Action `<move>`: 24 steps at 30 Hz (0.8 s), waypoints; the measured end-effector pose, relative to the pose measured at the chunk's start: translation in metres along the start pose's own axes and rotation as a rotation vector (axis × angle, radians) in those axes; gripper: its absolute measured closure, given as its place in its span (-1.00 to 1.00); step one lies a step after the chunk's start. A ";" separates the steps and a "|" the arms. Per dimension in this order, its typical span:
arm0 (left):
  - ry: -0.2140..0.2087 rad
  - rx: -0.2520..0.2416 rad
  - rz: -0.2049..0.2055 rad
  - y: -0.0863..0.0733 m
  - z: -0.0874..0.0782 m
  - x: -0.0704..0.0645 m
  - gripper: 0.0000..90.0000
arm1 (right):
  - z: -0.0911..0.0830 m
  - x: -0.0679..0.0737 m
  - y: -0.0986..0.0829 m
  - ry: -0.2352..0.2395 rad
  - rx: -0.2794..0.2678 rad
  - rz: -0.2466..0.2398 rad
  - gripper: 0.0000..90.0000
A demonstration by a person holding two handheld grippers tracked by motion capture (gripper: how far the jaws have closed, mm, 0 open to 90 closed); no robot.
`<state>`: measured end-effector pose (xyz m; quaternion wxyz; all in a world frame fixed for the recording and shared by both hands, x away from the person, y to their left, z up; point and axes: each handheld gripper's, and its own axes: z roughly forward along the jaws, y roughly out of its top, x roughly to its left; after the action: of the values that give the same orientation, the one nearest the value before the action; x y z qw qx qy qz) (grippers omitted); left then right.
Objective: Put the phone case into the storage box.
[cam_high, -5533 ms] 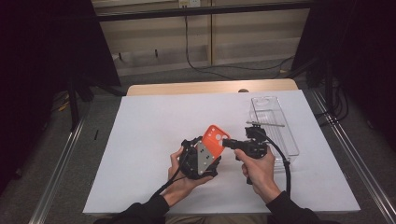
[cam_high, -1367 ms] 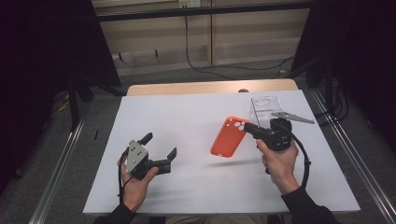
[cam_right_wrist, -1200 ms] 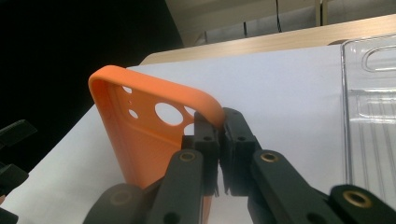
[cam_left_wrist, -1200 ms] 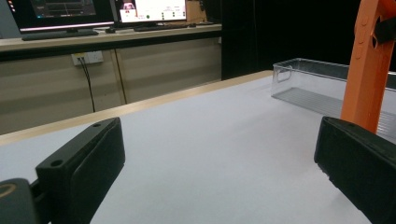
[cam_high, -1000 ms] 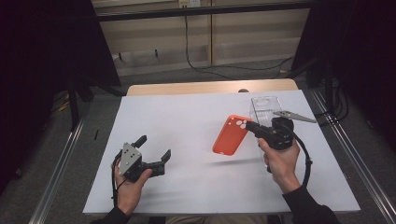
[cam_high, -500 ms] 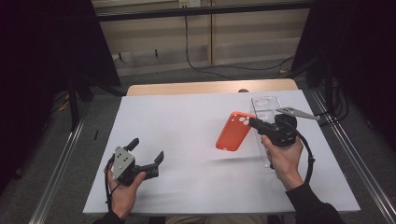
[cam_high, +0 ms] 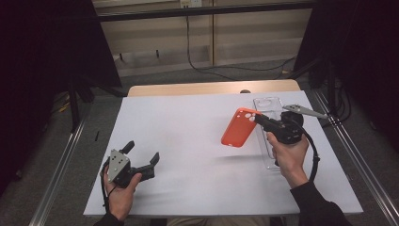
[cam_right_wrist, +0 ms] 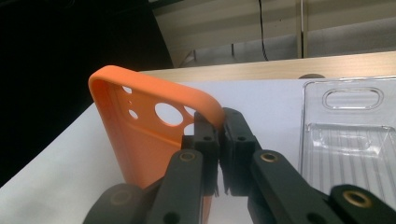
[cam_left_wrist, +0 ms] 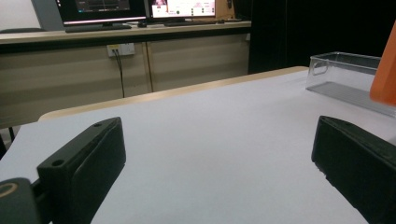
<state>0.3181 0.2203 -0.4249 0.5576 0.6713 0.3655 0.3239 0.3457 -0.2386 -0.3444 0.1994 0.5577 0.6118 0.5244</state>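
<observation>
Your right gripper [cam_high: 258, 118] pinches the orange phone case [cam_high: 239, 127] by its camera-end rim, aloft just left of the clear tray [cam_high: 268, 104]; keep that pinch firm and swing it level over the tray; your left gripper [cam_high: 141, 157], jaws spread, rests near-left.

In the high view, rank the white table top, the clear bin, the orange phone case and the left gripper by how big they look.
1. White table top, by far the largest.
2. Clear bin, partly hidden behind the right hand.
3. Orange phone case and left gripper: these look about alike; the case is held up nearer the camera, so no ranking.
</observation>
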 end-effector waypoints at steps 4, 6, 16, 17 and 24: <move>-0.012 0.002 0.000 0.000 0.000 -0.002 -0.94 | -0.003 -0.002 0.003 -0.004 -0.011 -0.001 0.90; -0.015 -0.003 0.004 0.000 0.000 -0.002 -0.94 | -0.003 -0.003 0.005 -0.007 -0.018 -0.004 0.90; -0.017 -0.005 0.002 0.000 0.000 -0.001 -0.94 | -0.005 -0.009 0.017 -0.026 -0.043 -0.013 0.90; -0.013 -0.007 -0.008 0.000 0.000 -0.002 -0.94 | -0.005 -0.010 0.018 -0.026 -0.046 -0.012 0.90; -0.009 0.000 -0.004 0.000 -0.001 0.000 -0.94 | -0.007 -0.016 0.025 -0.045 -0.061 -0.020 0.90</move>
<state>0.3171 0.2208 -0.4247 0.5597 0.6721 0.3643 0.3199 0.3564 -0.2602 -0.3254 0.2352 0.5569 0.5964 0.5281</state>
